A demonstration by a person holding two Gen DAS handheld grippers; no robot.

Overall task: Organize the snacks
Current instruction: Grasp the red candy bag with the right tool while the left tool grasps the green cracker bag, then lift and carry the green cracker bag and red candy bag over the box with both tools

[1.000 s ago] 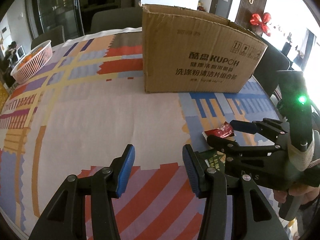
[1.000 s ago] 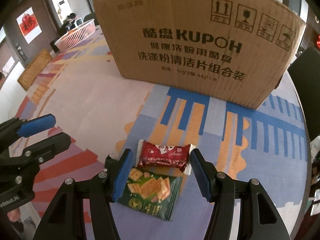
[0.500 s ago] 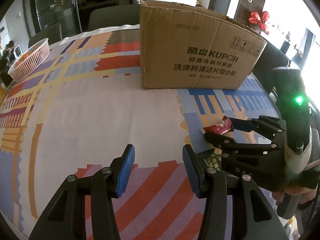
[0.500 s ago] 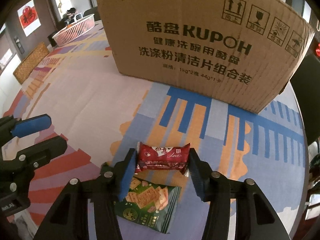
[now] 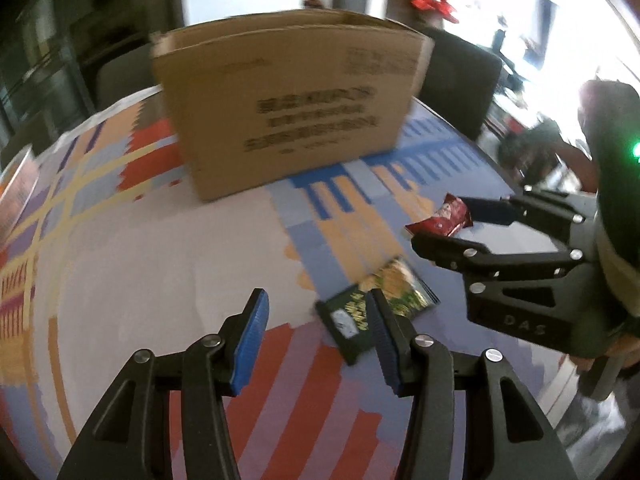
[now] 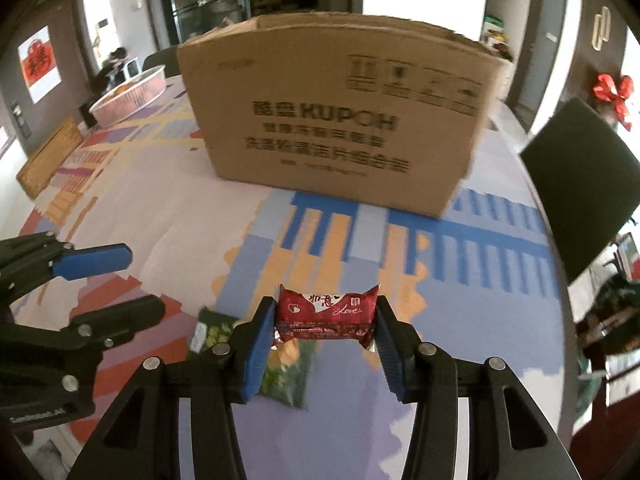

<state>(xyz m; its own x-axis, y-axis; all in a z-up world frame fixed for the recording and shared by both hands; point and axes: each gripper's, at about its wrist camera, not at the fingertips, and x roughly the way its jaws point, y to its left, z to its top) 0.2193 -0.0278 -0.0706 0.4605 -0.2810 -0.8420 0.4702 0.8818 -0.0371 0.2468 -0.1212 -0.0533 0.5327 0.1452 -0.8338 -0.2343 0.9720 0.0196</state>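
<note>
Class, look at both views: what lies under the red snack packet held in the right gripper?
Below the red snack packet, gripped by the right gripper, lies the green cracker packet on the tablecloth. Its middle is hidden.

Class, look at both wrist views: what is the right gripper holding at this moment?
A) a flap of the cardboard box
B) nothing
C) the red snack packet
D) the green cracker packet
C: the right gripper has its blue pads pressed on both ends of the red snack packet, lifted above the green cracker packet lying on the table.
</note>
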